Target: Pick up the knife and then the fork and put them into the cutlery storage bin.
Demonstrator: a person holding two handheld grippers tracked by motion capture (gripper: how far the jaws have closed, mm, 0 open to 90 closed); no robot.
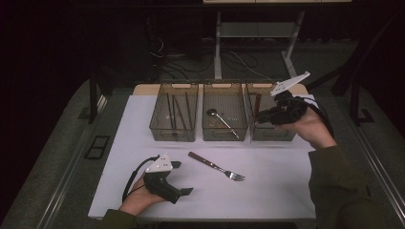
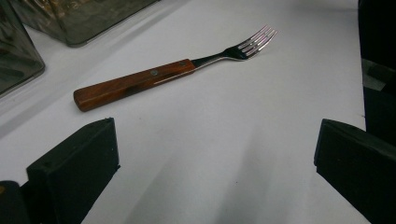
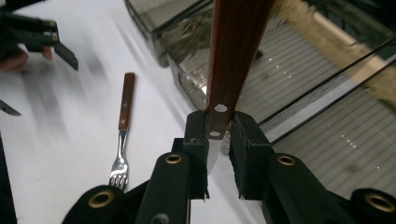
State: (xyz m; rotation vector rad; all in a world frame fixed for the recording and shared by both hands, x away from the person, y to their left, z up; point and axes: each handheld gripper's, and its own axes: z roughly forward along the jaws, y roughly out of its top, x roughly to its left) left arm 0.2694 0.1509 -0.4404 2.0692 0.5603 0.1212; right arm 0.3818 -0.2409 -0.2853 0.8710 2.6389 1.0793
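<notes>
Right gripper (image 3: 218, 140): jaws closed narrowly on a wooden-handled utensil, pads pressing both sides of the handle by its rivets; held over the right basket near the far right corner of the table.
Wooden-handled utensil (image 3: 233, 51): brown handle with two rivets, standing up away from the jaws, a sliver of metal blade showing below the pads; working end hidden, so kind of utensil not told.
Left gripper (image 1: 184, 177): jaws wide apart, nothing between them; resting low near the table's near edge, left of centre.
Fork (image 1: 216, 166): flat on the white table (image 1: 267, 195), centre front, wooden handle toward the baskets, tines toward the near right; just ahead of the left gripper, apart from it.
Left basket (image 1: 174, 131): far edge, long dark sticks inside.
Middle basket (image 1: 224, 133): holding a spoon (image 1: 220, 120).
Right basket (image 1: 272, 134): partly behind the right gripper.
</notes>
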